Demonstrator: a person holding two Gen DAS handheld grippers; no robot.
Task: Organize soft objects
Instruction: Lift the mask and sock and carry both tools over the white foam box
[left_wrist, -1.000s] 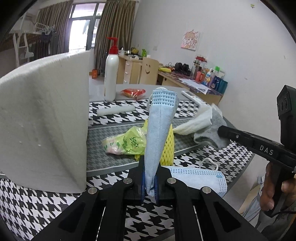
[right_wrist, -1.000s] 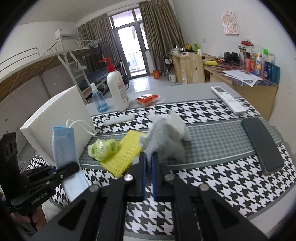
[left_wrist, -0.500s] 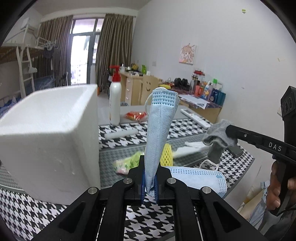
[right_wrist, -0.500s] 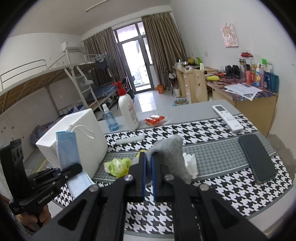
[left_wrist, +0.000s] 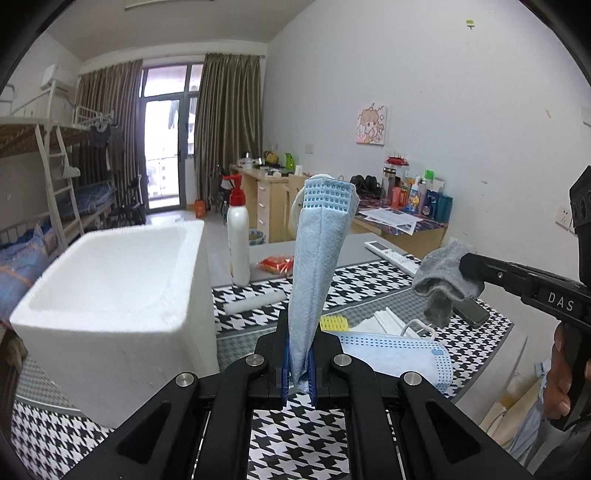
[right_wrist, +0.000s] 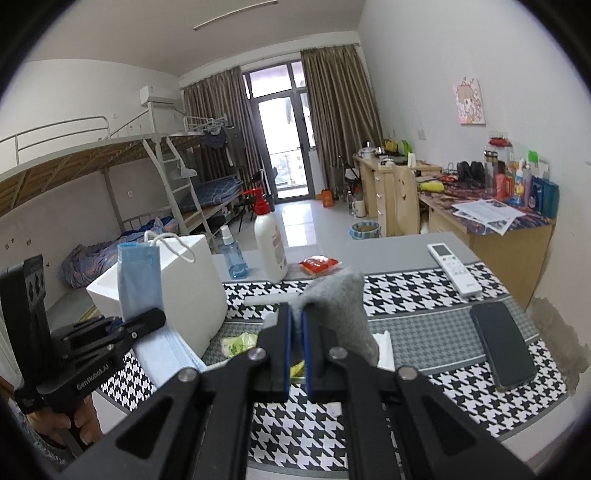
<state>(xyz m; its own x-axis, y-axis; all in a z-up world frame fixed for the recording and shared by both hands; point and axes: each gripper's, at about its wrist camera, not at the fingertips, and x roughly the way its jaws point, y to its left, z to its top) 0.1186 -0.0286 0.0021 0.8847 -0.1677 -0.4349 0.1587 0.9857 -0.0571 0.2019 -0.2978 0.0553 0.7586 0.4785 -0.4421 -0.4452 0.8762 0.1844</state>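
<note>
left wrist view: the left gripper is clenched on a folded blue face mask, which is held upright above the houndstooth table, just right of the white foam box. a second blue mask is seen lying flat on the table to the right of the box, and the right gripper is shown farther right, raised, grasping a grey sock. right wrist view: the right gripper is closed on the grey sock, held above the table right of the foam box; the left gripper with its mask is seen in front of the box, and a stack of masks is seen at the box's foot.
</note>
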